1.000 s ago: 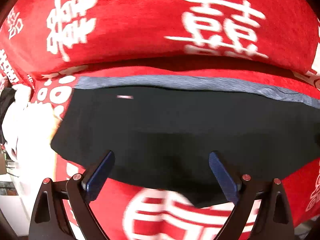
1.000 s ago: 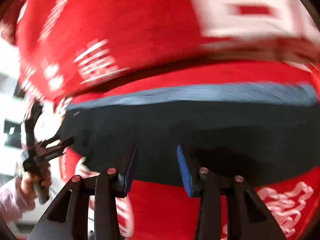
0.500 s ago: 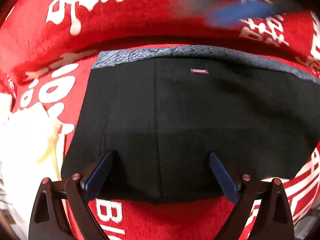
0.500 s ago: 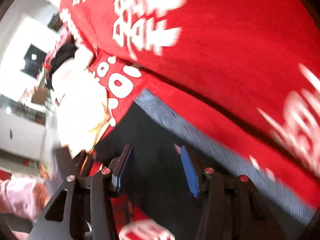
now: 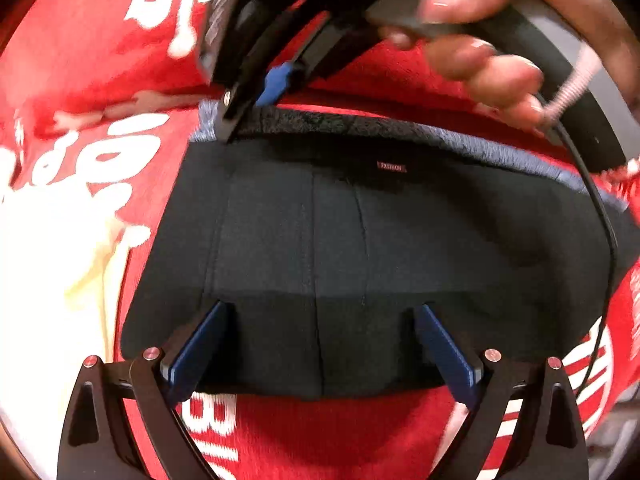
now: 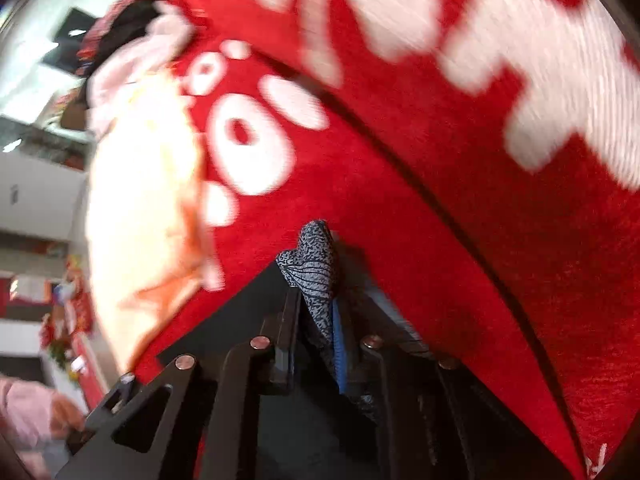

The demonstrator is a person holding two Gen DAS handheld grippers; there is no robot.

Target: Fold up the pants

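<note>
Black pants (image 5: pixel 360 240) with a speckled grey-blue waistband (image 5: pixel 460 140) lie flat on a red cloth (image 5: pixel 320 432) printed with white characters. My left gripper (image 5: pixel 319 312) hovers open over the near hem, both pads above black fabric and gripping nothing. My right gripper (image 5: pixel 248 100), held by a hand (image 5: pixel 480 60), comes down on the far left corner of the waistband. In the right wrist view its jaws are closing, and the right gripper (image 6: pixel 316 304) pinches the bunched waistband corner (image 6: pixel 312 256) between its pads, with the black pants (image 6: pixel 248 320) below.
A cream and white garment (image 5: pixel 48 260) lies left of the pants, showing again as the cream garment (image 6: pixel 136 220). A thin black cable (image 5: pixel 604 220) hangs across the pants' right side. A pink sleeve (image 6: pixel 24 412) shows at lower left. The red cloth (image 6: pixel 440 200) has a raised fold behind the waistband.
The right gripper swung from the pants' near edge to the waistband's far left corner, rolled, and closed on it. The left gripper shifted over the pants and stayed open.
</note>
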